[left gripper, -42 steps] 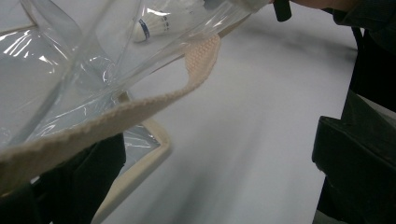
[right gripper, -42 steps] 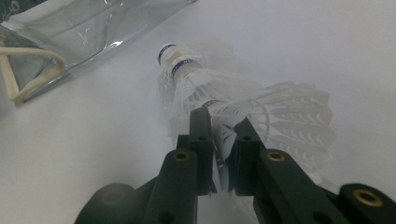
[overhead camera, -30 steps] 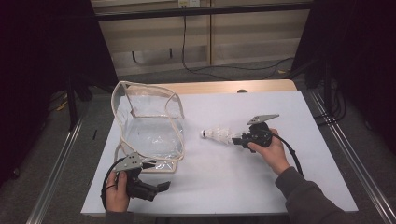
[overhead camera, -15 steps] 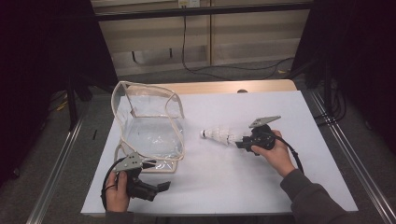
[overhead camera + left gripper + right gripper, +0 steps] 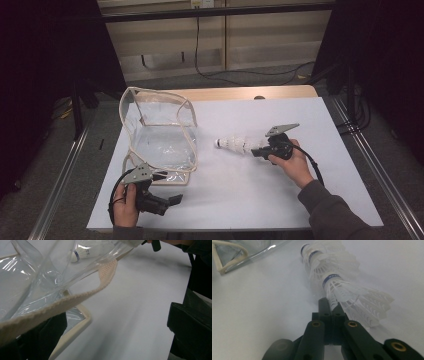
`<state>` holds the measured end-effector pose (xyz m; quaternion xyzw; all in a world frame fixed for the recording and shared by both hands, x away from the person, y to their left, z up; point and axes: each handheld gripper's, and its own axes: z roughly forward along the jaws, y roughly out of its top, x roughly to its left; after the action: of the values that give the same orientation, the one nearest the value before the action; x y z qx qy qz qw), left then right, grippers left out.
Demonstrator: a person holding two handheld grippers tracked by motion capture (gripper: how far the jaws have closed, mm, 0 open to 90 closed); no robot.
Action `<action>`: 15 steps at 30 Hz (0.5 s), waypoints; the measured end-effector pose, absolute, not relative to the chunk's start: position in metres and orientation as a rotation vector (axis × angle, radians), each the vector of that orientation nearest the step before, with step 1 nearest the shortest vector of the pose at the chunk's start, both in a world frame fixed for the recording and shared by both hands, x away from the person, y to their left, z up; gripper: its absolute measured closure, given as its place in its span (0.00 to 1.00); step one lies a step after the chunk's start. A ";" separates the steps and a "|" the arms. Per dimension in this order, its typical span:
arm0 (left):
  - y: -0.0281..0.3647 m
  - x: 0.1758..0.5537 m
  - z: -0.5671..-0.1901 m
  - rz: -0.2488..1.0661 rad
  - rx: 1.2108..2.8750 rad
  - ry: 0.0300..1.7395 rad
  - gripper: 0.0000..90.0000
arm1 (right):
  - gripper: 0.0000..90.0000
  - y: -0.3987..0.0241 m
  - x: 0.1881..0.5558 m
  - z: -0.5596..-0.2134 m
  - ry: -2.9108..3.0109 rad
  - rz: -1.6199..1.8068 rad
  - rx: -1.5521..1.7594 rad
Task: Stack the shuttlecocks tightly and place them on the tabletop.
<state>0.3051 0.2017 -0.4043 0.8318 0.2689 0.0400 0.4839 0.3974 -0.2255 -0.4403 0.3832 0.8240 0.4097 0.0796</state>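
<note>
the right tool (image 5: 257, 148) has just been closing and now pinches the feather skirt of the last shuttlecock in a nested stack (image 5: 237, 144); in the right gripper view its jaws sit pressed together on the feathers (image 5: 334, 298). the stack lies on the desk (image 5: 240, 200), cork end pointing toward the clear bag (image 5: 160, 135), a short gap between them. the left tool (image 5: 167, 175) reaches to the bag's near edge, and in the left gripper view the cream trim (image 5: 75, 298) crosses right over its jaws, so it looks to be gripping the rim, though i cannot tell for sure whether those jaws are pressed together.

the step in hand looks like lifting the stack and feeding it into the bag. some advice:

- the grip is on thin feathers at one end only, so lift slowly and keep the stack near level; tipped cork-down, the front ones could slide off.
- don't squeeze harder; feathers crush.
- have the left tool raise the rim so the mouth gapes before the stack arrives.
- lead in with the cork end, low over the desk, aiming under the trim rather than at the soft wall, which would fold.
- let go only once the whole stack rests inside.
</note>
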 end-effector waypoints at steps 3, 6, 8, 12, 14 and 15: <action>0.202 0.305 -0.404 0.099 2.024 0.655 0.03 | 1.00 -0.224 0.399 -0.439 2.459 1.254 1.144; 0.202 0.305 -0.404 0.098 2.025 0.655 0.03 | 1.00 -0.221 0.402 -0.438 2.462 1.268 1.131; 0.201 0.305 -0.405 0.098 2.024 0.656 0.03 | 1.00 -0.219 0.403 -0.437 2.461 1.275 1.126; 0.202 0.305 -0.404 0.095 2.025 0.654 0.03 | 1.00 -0.215 0.405 -0.439 2.463 1.274 1.117; 0.202 0.305 -0.405 0.094 2.023 0.654 0.03 | 1.00 -0.214 0.407 -0.439 2.461 1.272 1.115; 0.202 0.306 -0.405 0.095 2.026 0.652 0.03 | 1.00 -0.213 0.407 -0.439 2.459 1.277 1.113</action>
<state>0.3056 0.2021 -0.4046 0.8320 0.2678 0.0392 0.4842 0.4071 -0.2129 -0.4394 0.3717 0.8210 0.4263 0.0778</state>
